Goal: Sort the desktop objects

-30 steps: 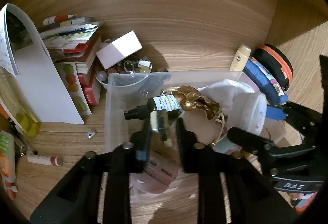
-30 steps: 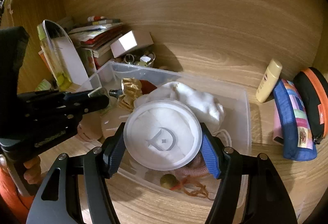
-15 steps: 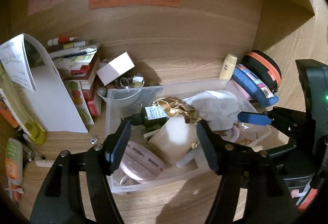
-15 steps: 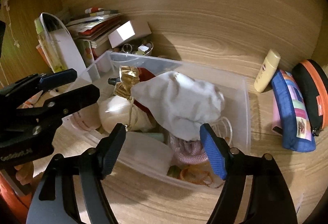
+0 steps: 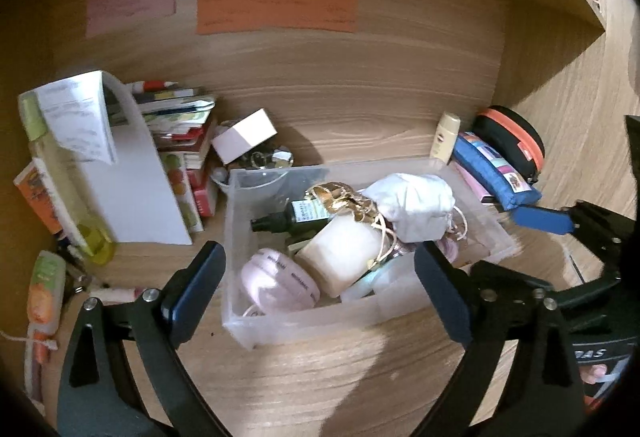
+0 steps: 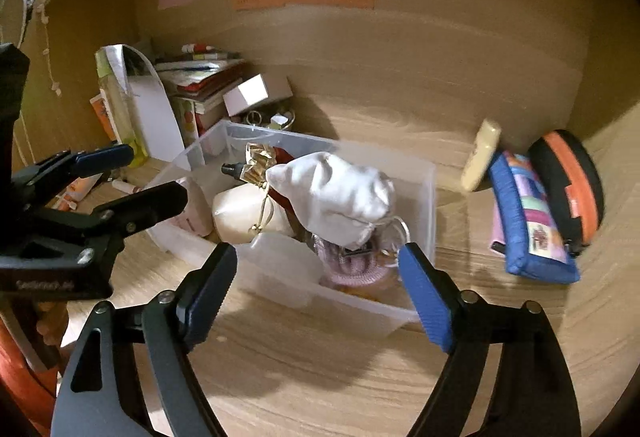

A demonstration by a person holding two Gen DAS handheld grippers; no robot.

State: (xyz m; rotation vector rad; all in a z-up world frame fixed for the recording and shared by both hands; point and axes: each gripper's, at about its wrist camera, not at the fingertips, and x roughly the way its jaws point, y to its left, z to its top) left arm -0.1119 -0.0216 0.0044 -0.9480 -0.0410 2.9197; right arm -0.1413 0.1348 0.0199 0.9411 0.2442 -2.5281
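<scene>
I have both tools over the near edge of the clear bin (image 5: 304, 321) on the wooden worktop (image 5: 320, 377). My left tool (image 5: 320, 289) is spreading its jaws wide, nothing between the pads. My right tool (image 6: 320, 289) is opening too and grips nothing. In the bin lie a white cloth pouch (image 6: 340, 197), a cream jar (image 5: 344, 249), a pink case (image 5: 280, 281) and a dark spray bottle (image 5: 296, 217). A blue pencil case (image 6: 528, 221) lies on the worktop right of the bin.
</scene>
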